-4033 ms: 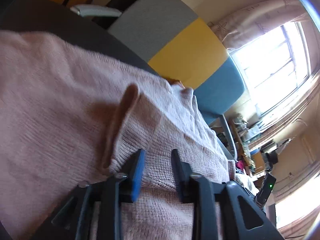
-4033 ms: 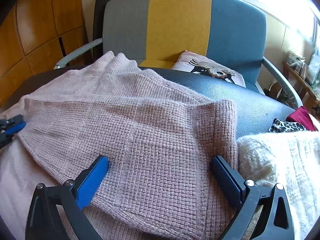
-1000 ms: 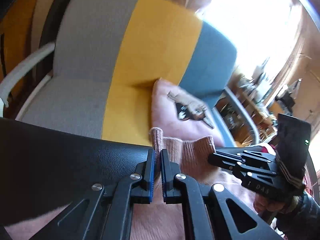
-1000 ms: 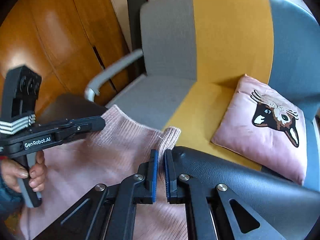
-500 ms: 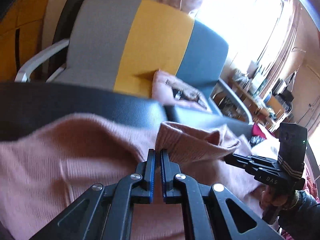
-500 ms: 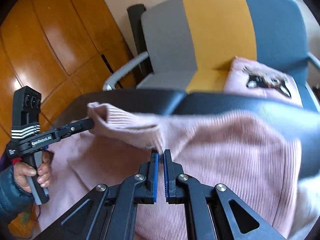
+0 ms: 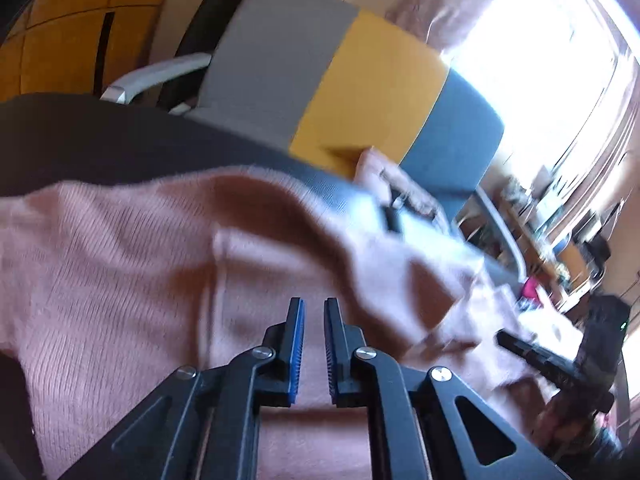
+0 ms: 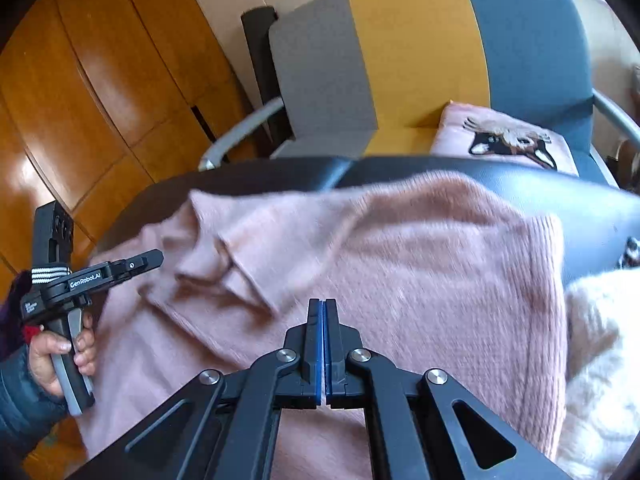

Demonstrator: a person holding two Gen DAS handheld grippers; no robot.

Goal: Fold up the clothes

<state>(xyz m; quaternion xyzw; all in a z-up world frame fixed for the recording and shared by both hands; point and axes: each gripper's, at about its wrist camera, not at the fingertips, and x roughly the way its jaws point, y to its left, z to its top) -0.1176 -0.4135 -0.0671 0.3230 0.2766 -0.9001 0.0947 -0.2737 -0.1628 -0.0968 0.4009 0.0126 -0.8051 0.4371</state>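
Note:
A pink knitted sweater (image 8: 420,256) lies spread on the black padded surface (image 8: 580,200), with a folded-over flap of its edge (image 8: 224,256) lying on top at the left. It also shows in the left wrist view (image 7: 120,264). My left gripper (image 7: 314,310) hovers just above the knit with its jaws a small gap apart and nothing between them; it also shows at the left of the right wrist view (image 8: 156,258). My right gripper (image 8: 322,308) is shut with its pads together and empty, above the sweater; it also shows blurred in the left wrist view (image 7: 508,340).
A grey, yellow and blue armchair (image 8: 412,52) stands behind the surface, with a pink cat cushion (image 8: 508,140) on its seat. A cream fluffy garment (image 8: 600,352) lies at the right. Wooden panelling (image 8: 80,80) is at the left, a bright window (image 7: 552,52) at the right.
Both grippers have let go of the sweater's edge, which now lies folded over on the garment. My left jaws have opened slightly. Both grippers have drawn back towards me.

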